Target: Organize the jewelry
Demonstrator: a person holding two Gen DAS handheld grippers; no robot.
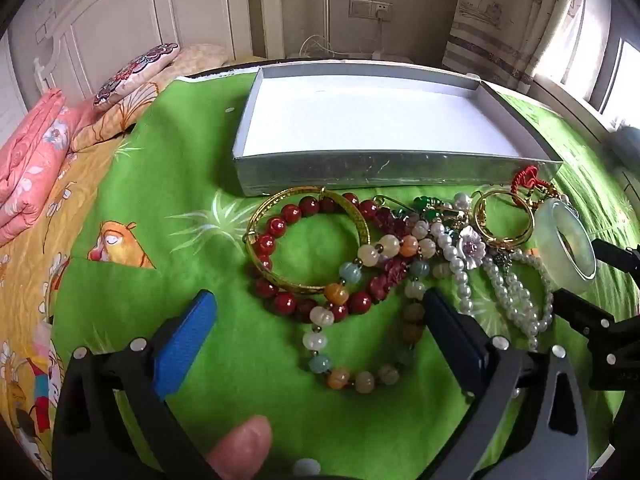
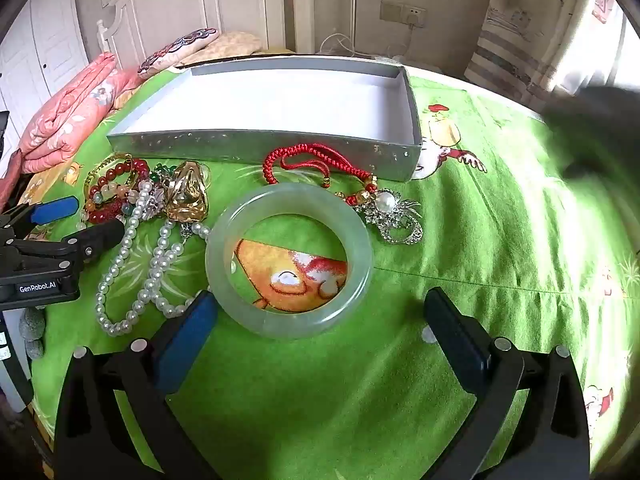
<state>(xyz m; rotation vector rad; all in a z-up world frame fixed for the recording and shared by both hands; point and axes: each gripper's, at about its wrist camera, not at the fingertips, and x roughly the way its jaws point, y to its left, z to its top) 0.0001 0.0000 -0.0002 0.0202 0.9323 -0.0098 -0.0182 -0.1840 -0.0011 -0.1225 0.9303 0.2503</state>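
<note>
An empty silver box [image 1: 384, 170] with a white floor stands on the green cloth; it also shows in the right wrist view [image 2: 260, 146]. In front of it lies a jewelry pile: a gold bangle [image 1: 362, 222], a red bead bracelet [image 1: 280, 224], a pastel bead bracelet [image 1: 340, 378], pearl strands [image 1: 516, 300], and a pale jade bangle [image 2: 288, 320]. My left gripper [image 1: 318, 304] is open above the bead bracelets. My right gripper [image 2: 320, 304] is open, its jaws either side of the jade bangle's near rim. A red cord bracelet [image 2: 308, 154] and a silver brooch [image 2: 394, 216] lie behind the bangle.
The green cartoon-print cloth [image 2: 500, 240] covers a bed. Pink folded bedding [image 1: 28, 176] and a patterned pillow [image 1: 136, 74] lie at the left. A curtain and window [image 1: 560, 40] are at the right, a wall socket [image 1: 370, 10] behind.
</note>
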